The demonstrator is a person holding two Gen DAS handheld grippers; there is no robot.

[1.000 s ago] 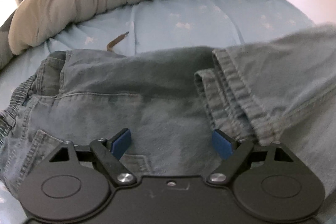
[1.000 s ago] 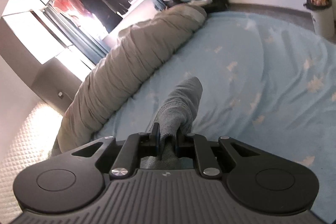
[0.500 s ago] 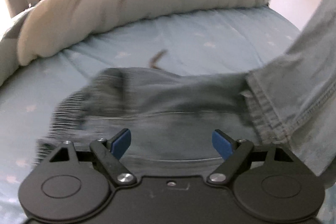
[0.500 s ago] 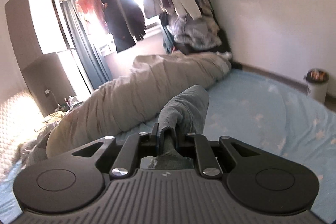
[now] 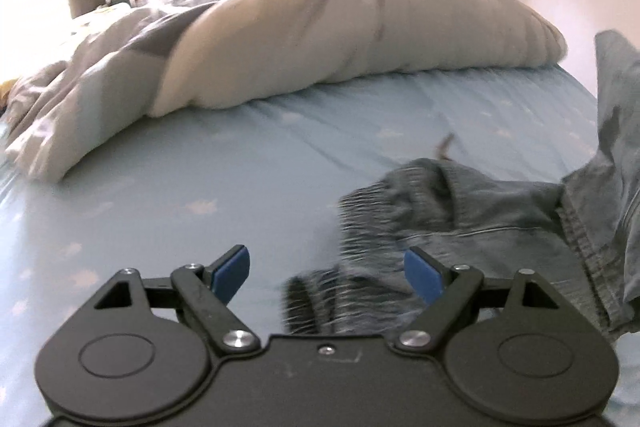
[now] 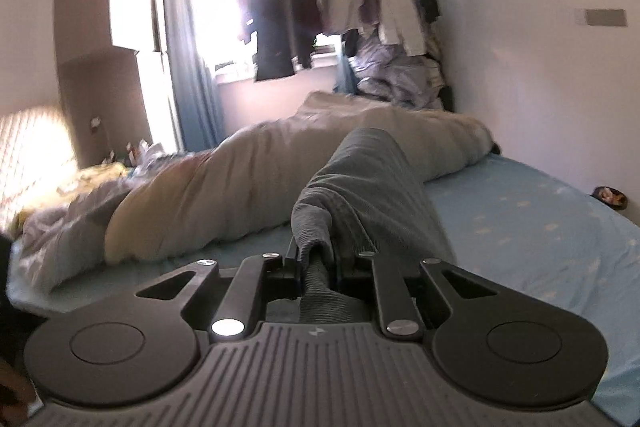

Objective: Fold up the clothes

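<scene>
Since the earlier frame the jeans point(image 5: 460, 211) had slid from beneath the left gripper point(image 5: 326, 273) to its right, and more of the blue sheet point(image 5: 160, 187) was exposed. That gripper's jaws stood wide apart, grasping nothing. The right gripper point(image 6: 316, 259) was clamped on a fold of the jeans, lifted above the bed. A rolled duvet point(image 5: 340, 39) lay beyond.

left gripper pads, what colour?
Blue pads on the black left gripper; left wrist view.
</scene>
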